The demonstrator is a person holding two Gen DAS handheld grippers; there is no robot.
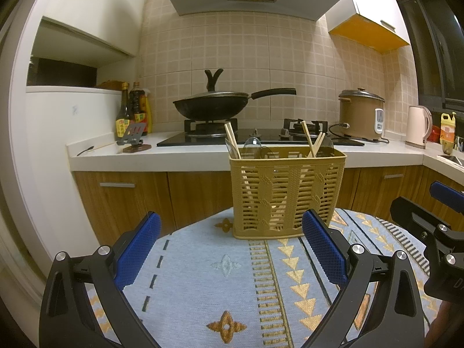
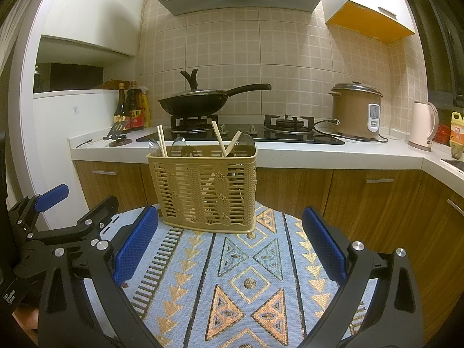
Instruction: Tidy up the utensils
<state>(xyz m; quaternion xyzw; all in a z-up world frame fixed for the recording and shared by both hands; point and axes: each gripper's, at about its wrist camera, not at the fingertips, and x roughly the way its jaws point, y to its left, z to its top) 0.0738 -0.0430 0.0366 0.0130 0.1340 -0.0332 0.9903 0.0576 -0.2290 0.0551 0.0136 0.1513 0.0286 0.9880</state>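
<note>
A tan slotted plastic utensil basket [image 1: 285,194] [image 2: 204,187] stands upright at the far edge of a round table with a patterned blue cloth [image 1: 208,272] [image 2: 249,284]. Wooden chopsticks [image 1: 232,140] [image 2: 161,140] and clear spoons [image 1: 252,145] [image 2: 178,145] stick up out of it. My left gripper [image 1: 230,226] is open, empty, just short of the basket and left of its middle. My right gripper [image 2: 230,223] is open too, nothing between its blue pads [image 2: 323,243], near the basket's right corner. Each gripper shows at the edge of the other's view.
Behind the table runs a white counter [image 1: 145,156] over wooden cabinets [image 2: 377,194]. On it are a black wok [image 1: 211,104] on a gas hob, sauce bottles [image 1: 132,110], a phone stand [image 1: 133,139], a rice cooker [image 2: 355,110] and a pale kettle [image 2: 423,126].
</note>
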